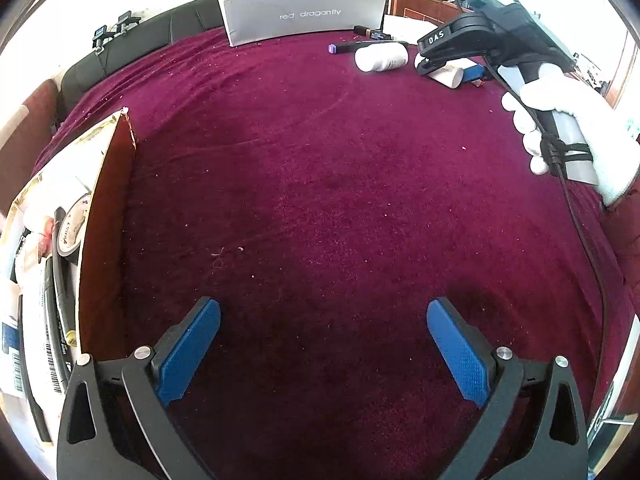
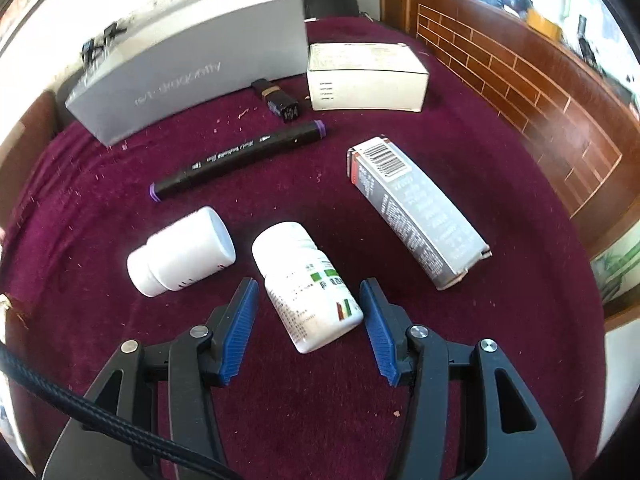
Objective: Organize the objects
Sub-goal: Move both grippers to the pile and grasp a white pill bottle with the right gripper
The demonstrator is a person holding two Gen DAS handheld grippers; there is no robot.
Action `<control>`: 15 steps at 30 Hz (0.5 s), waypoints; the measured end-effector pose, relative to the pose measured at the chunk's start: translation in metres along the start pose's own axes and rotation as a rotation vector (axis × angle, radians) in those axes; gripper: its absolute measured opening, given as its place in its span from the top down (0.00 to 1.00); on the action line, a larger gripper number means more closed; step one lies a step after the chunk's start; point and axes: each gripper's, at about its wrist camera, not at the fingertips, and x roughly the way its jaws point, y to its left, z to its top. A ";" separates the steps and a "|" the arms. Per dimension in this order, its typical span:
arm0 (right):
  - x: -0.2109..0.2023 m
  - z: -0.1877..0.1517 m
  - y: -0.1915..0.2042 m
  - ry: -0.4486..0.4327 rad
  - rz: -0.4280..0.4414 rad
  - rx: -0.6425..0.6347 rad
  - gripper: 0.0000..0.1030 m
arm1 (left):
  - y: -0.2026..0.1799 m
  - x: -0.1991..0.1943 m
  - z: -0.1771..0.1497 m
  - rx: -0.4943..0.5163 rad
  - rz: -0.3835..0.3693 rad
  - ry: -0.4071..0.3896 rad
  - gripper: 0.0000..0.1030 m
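My right gripper (image 2: 308, 296) is open, its blue pads either side of a white labelled pill bottle (image 2: 308, 288) lying on the maroon cloth, not touching it. A plain white bottle (image 2: 182, 252) lies to its left. A black marker with purple ends (image 2: 240, 158) and a grey carton with a barcode (image 2: 416, 212) lie beyond. My left gripper (image 1: 324, 340) is open and empty over bare cloth. In the left wrist view the right gripper (image 1: 452, 46) is at the far right over the bottles (image 1: 382, 56).
An open box (image 1: 104, 216) with several items stands at the left of the left gripper. A grey shoe box (image 1: 304, 8) stands at the back; it also shows in the right wrist view (image 2: 192, 64). A white box (image 2: 366, 78) and a small dark object (image 2: 280, 100) lie near it.
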 end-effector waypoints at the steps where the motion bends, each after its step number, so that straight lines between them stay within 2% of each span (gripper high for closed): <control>1: -0.001 -0.001 0.000 0.001 -0.010 -0.002 0.59 | 0.000 0.000 0.000 0.000 0.000 0.001 0.02; 3: -0.004 -0.004 -0.002 0.007 0.003 0.004 0.70 | -0.001 0.000 -0.001 0.008 -0.006 0.004 0.02; 6: -0.013 -0.013 -0.010 0.031 0.052 0.037 0.71 | -0.007 -0.001 -0.002 0.066 -0.036 0.038 0.02; 8: -0.018 -0.021 -0.017 0.041 0.075 0.062 0.70 | -0.003 -0.002 0.008 0.055 -0.075 0.070 0.05; 10: -0.025 -0.033 -0.024 0.039 0.104 0.087 0.70 | 0.005 -0.011 0.030 0.014 -0.097 0.011 0.06; 14: -0.035 -0.055 -0.028 -0.005 0.143 0.109 0.70 | 0.000 -0.022 0.090 0.072 -0.012 -0.185 0.06; 15: -0.037 -0.059 -0.030 -0.019 0.154 0.119 0.70 | -0.002 -0.019 0.104 0.082 -0.012 -0.202 0.06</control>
